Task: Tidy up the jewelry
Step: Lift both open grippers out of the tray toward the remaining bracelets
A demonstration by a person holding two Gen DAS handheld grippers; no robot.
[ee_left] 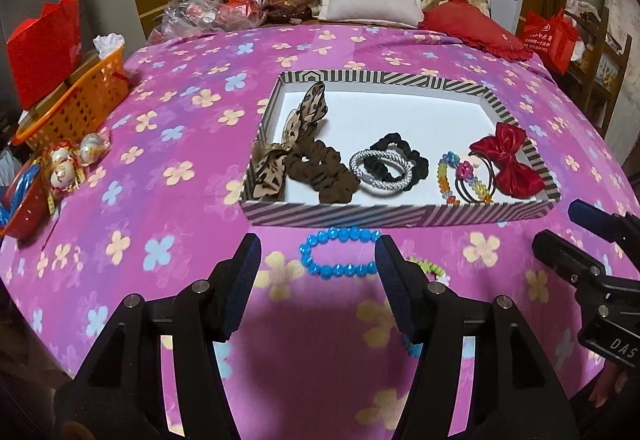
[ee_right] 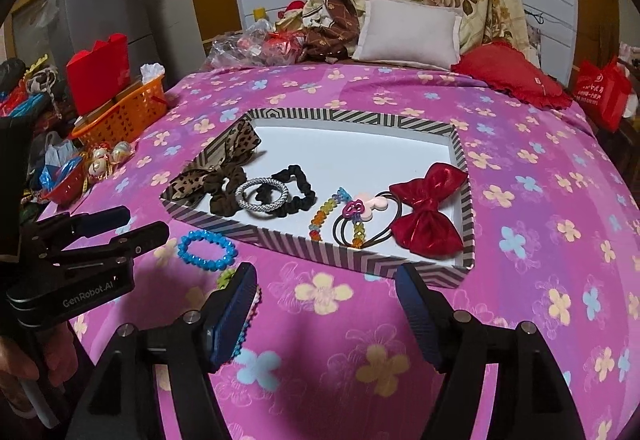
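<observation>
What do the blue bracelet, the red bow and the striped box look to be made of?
Blue bracelet: probably plastic or acrylic, given its glossy faceted beads. Red bow: shiny satin-like or metallic fabric, soft creases catching light. Striped box: likely printed cardboard, with thin stiff walls and a matte white inside.

The bed cover (ee_left: 180, 200) is pink with yellow and blue flowers. The box (ee_left: 400, 214) has black and white stripes and is white inside. The bow (ee_left: 510, 160) is shiny red. One bracelet (ee_left: 340, 252) is bright blue. The basket (ee_left: 80, 104) is orange.
</observation>
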